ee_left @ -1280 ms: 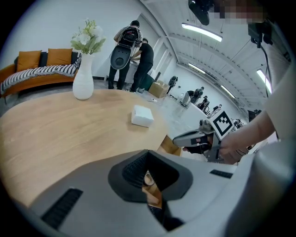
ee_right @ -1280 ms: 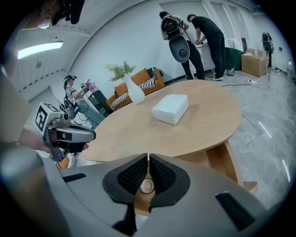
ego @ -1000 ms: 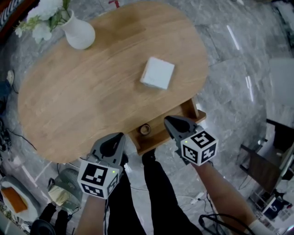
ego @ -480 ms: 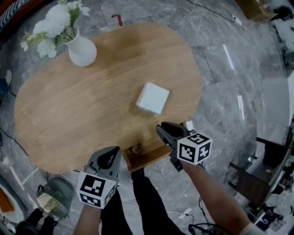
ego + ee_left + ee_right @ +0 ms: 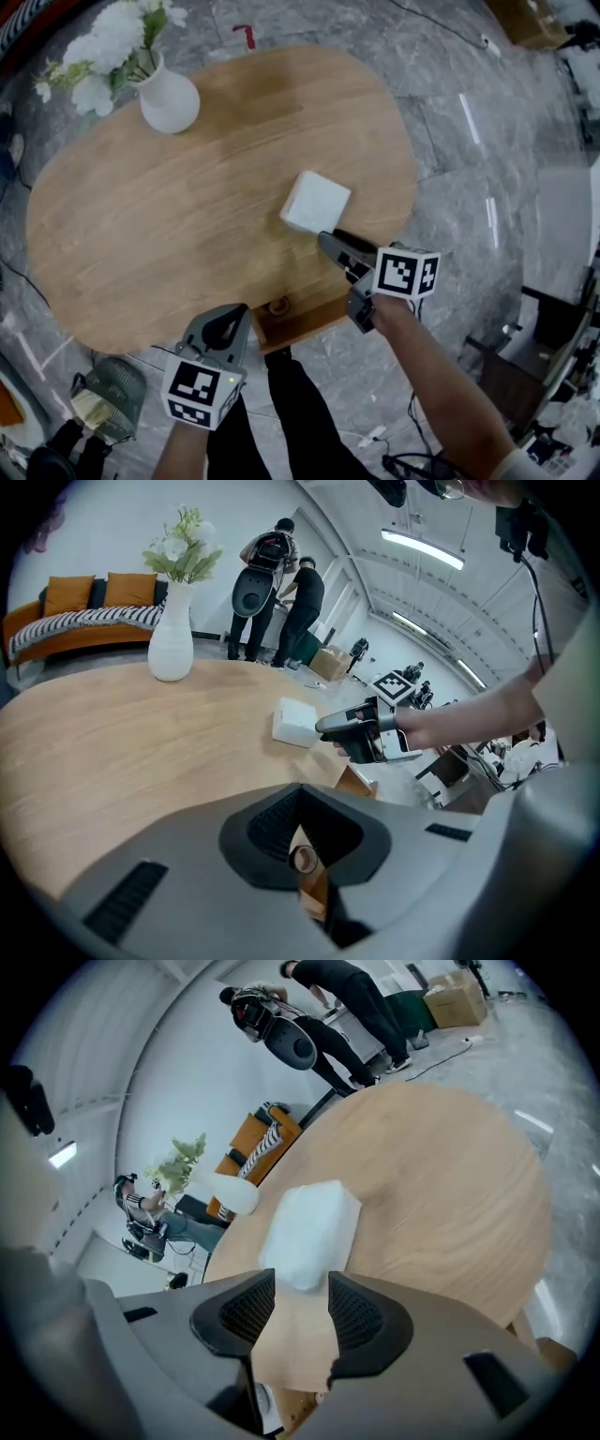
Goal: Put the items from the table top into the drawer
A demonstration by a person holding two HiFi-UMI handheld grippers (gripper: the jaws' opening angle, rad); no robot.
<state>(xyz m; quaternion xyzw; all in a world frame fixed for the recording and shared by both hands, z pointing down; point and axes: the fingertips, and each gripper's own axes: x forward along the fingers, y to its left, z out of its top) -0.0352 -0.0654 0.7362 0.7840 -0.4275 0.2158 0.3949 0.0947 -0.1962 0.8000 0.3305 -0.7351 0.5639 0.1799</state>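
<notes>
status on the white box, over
right hand-held gripper open, jaws just opened, nothing between them, tips at white box on table. left hand-held gripper shut, by open drawer. nothing in the way

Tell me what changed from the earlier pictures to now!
The right gripper moved from beside the open drawer up over the table toward the white box, rolling as it went. Its jaws have just been opening, with nothing between them yet. The left gripper, the box and the vase stayed put.
</notes>
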